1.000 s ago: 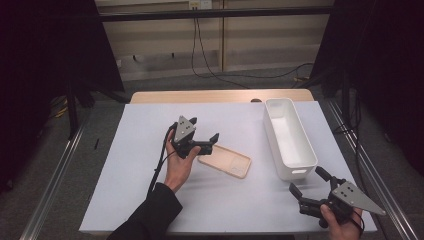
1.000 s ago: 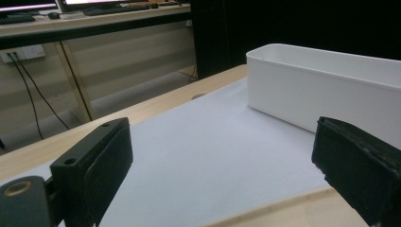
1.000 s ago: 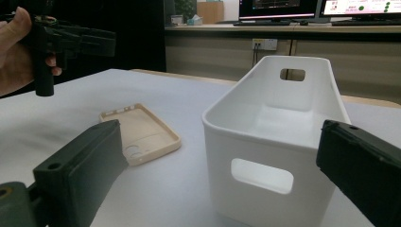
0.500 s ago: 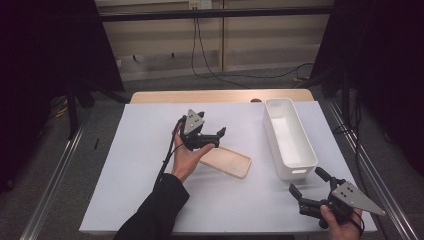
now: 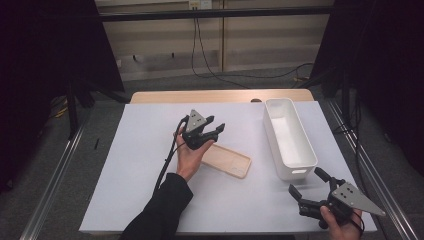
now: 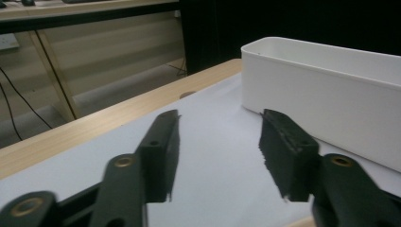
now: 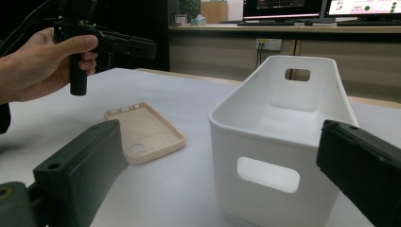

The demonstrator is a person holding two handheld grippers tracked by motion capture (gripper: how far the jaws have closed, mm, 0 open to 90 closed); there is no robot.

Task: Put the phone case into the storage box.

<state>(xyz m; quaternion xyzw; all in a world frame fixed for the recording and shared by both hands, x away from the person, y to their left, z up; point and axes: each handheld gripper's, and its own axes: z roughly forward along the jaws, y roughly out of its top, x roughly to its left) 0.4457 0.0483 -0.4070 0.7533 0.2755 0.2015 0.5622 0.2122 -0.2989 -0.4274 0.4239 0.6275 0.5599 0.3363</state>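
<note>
We see a light wooden table (image 5: 165, 97) covered almost wholly by a white sheet (image 5: 130, 165), its bare wood showing along the far edge. On the sheet lie a flat beige phone case (image 5: 227, 160), inner side up, near the middle, and a long white plastic bin (image 5: 288, 137) with handle cut-outs, well apart to its right.

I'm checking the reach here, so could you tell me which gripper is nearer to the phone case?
Left. The left gripper is raised just above the phone case's far-left end; the right gripper sits well off, beyond the white bin.
</note>
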